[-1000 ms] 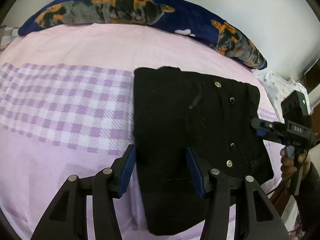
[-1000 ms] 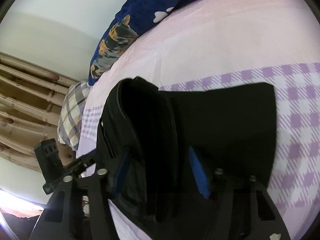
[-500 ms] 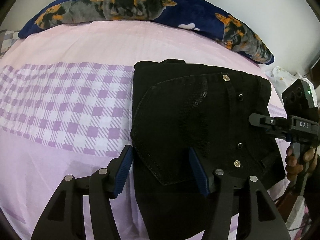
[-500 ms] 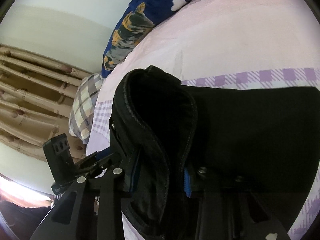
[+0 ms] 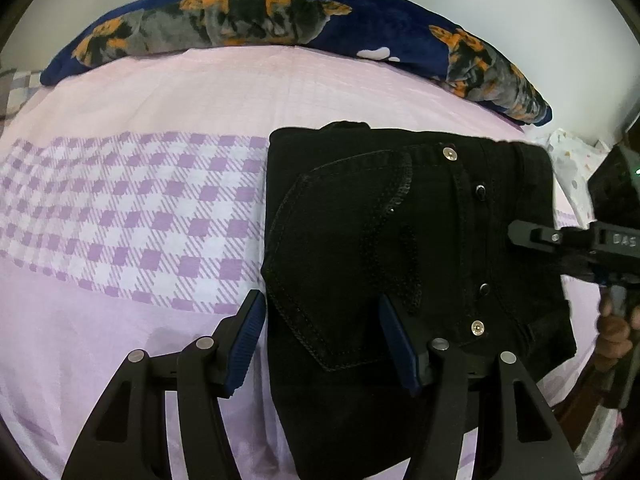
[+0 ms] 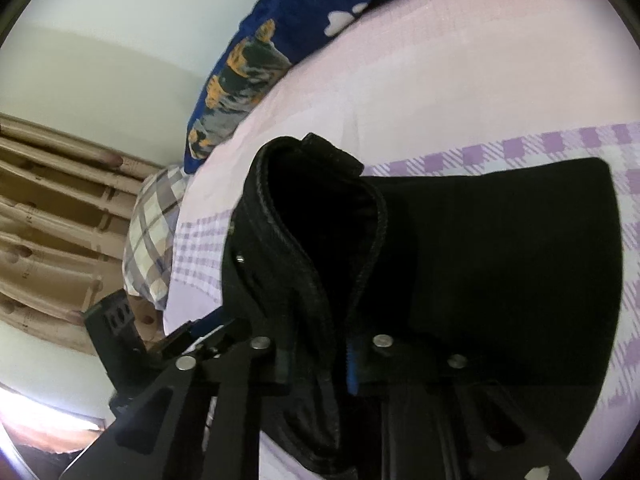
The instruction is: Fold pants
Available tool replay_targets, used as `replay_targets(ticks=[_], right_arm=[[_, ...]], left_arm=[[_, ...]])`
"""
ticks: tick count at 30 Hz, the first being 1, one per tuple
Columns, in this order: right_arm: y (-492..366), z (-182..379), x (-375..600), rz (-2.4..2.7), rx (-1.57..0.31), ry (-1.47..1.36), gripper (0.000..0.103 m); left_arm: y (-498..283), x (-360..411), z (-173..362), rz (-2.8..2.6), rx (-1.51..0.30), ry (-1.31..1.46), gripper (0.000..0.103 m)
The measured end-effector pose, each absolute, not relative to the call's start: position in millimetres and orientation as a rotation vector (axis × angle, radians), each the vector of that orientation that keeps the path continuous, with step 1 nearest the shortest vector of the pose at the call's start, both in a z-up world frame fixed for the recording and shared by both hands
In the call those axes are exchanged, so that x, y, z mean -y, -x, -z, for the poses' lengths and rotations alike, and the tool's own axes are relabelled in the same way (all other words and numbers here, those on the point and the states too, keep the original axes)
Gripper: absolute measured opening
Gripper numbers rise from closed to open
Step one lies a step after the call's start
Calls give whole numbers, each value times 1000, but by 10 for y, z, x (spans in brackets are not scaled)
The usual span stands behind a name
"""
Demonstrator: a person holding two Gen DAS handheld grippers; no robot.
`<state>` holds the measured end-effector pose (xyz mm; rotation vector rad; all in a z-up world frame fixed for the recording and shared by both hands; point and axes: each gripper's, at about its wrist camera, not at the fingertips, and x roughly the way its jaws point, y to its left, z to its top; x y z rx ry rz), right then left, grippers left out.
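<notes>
Black pants [image 5: 400,232] lie folded on the pink and purple checked bed sheet [image 5: 140,220], back pocket and rivets facing up. My left gripper [image 5: 322,340] is open at their near left edge. One finger sits on the sheet beside the cloth and the other rests on top of it. In the right wrist view the waistband [image 6: 304,216] is bunched and raised off the bed. My right gripper [image 6: 320,364] has its jaws closing on that bunch, pads against the cloth. The right gripper [image 5: 560,240] also shows at the pants' right edge, held by a hand [image 5: 616,332].
A dark blue pillow [image 5: 260,20] printed in orange and grey lies along the far side of the bed against a white wall. A plaid pillow [image 6: 152,232] and beige curtains [image 6: 48,208] are beyond the bed's end. The bed edge drops off near the hand.
The right jaws have narrowed onto the waistband, which now stands bunched and slightly lifted between them. The left gripper has stayed near the pants' left edge with its jaws a little wider.
</notes>
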<state>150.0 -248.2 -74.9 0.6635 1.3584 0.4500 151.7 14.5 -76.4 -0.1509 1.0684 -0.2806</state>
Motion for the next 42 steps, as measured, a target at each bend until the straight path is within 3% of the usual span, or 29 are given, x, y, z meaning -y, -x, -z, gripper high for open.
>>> replay_targets(ticks=[12,23,25,26,32,37,42], right_arm=[[-1390,26,2583,-438,-1236,-611,11],[-1102,653,3305,-207,-1303,-678,11],[-1086,730,3331,-188,-1308,-682,15],[-1082,739,3334,-175,-1313,-680,25],[-911,523,3384,-118,-1285,-639,37],[-681,318,3355,-158,-1269,-608,37],[-537,277,3189,-146,-1269,-549,23]], left_arm=[[-1442,80,303,348,-957,74,60],[-1445,515,394,446,-985,24,60],[-1414,598,452,459,-994,-12,60],[-1402,629,497,463,-1004,-29,60],[-1380,625,640,466,-1044,-13,60],[-1339,584,620,478,-1049,1,60],[-1259,539,597,479,-1055,8,60]])
